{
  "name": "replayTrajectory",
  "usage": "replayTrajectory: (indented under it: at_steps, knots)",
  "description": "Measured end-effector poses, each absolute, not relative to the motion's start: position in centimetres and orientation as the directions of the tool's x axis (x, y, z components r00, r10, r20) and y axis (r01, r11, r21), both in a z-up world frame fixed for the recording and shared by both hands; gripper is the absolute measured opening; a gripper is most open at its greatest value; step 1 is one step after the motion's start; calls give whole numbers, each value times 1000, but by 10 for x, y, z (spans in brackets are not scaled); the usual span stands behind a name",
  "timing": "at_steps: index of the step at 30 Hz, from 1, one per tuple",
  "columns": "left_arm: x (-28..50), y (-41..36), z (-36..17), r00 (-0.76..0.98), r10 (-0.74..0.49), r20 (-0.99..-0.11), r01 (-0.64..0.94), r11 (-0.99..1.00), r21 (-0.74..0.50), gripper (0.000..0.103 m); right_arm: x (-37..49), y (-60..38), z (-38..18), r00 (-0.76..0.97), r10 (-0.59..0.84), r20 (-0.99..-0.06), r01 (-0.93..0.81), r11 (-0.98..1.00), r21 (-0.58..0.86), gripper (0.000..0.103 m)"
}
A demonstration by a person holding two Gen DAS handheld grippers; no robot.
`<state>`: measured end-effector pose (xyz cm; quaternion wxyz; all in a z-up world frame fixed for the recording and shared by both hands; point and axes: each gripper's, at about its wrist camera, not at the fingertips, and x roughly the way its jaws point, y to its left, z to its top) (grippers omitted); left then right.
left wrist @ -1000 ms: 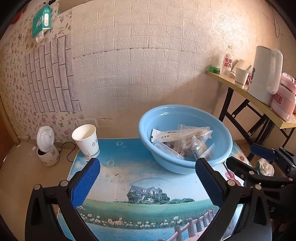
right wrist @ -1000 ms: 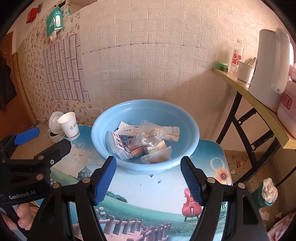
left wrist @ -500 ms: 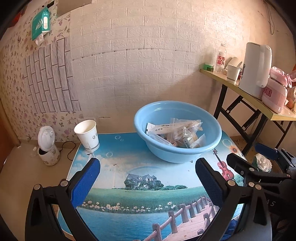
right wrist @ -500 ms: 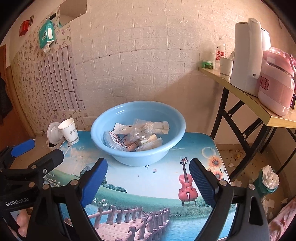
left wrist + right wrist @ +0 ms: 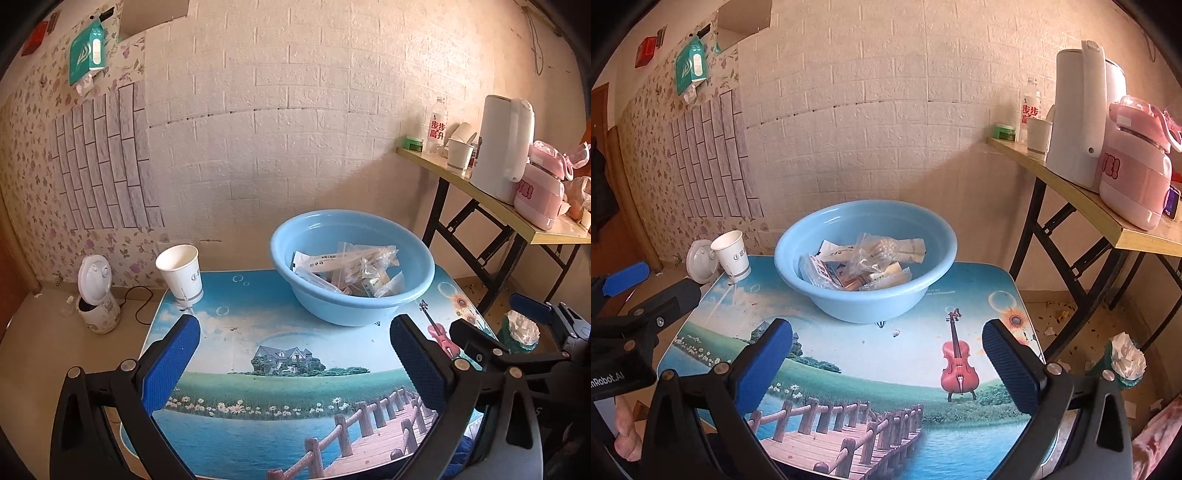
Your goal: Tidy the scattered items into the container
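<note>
A light blue basin [image 5: 280, 243] [image 5: 790, 243] stands at the far side of the small picture-printed table [image 5: 280, 354] [image 5: 886, 369]. Several clear and white packets [image 5: 347, 271] [image 5: 864, 262] lie piled inside it. My left gripper [image 5: 293, 360] is open over the near part of the table, nothing between its blue pads. My right gripper [image 5: 886, 360] hangs beside it, its jaws opening wide and empty. Both are well short of the basin. The right gripper's side shows at the right edge of the left wrist view, the left gripper's at the left edge of the right wrist view.
A white paper cup [image 5: 181, 271] [image 5: 733, 256] stands at the table's far left corner. A white kettle [image 5: 96, 295] sits on the floor to the left. A folding side table [image 5: 491, 206] with a white jug [image 5: 1080, 118], pink pot and bottle stands right.
Both grippers have drawn back from the basin, which now looks smaller and farther. The right gripper's jaws have spread wider. The packets stay in the basin.
</note>
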<state>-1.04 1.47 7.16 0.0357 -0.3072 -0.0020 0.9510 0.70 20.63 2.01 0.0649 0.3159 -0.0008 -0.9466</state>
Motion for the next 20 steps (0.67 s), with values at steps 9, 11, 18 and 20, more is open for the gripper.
replayTrajectory:
  at_steps: [9,11,18,20]
  knots:
    - [-10,13,70,-786,80,-613,-63,-997,-48,103,9,209,19,-782,-124,-610,118,-992,50,103]
    - [-10,13,70,-785,81,-614,-64,-997,-51,103,10,209,19,-781,-126,-612,121,-991,51,103]
    - [-5,18,71,-795,87,-600,-81,-996,-37,103,13,208,15,-774,-130,-619,131,-990,45,103]
    - [-4,18,71,-795,88,-600,-81,-996,-39,103,13,209,14,-774,-131,-620,131,-990,47,103]
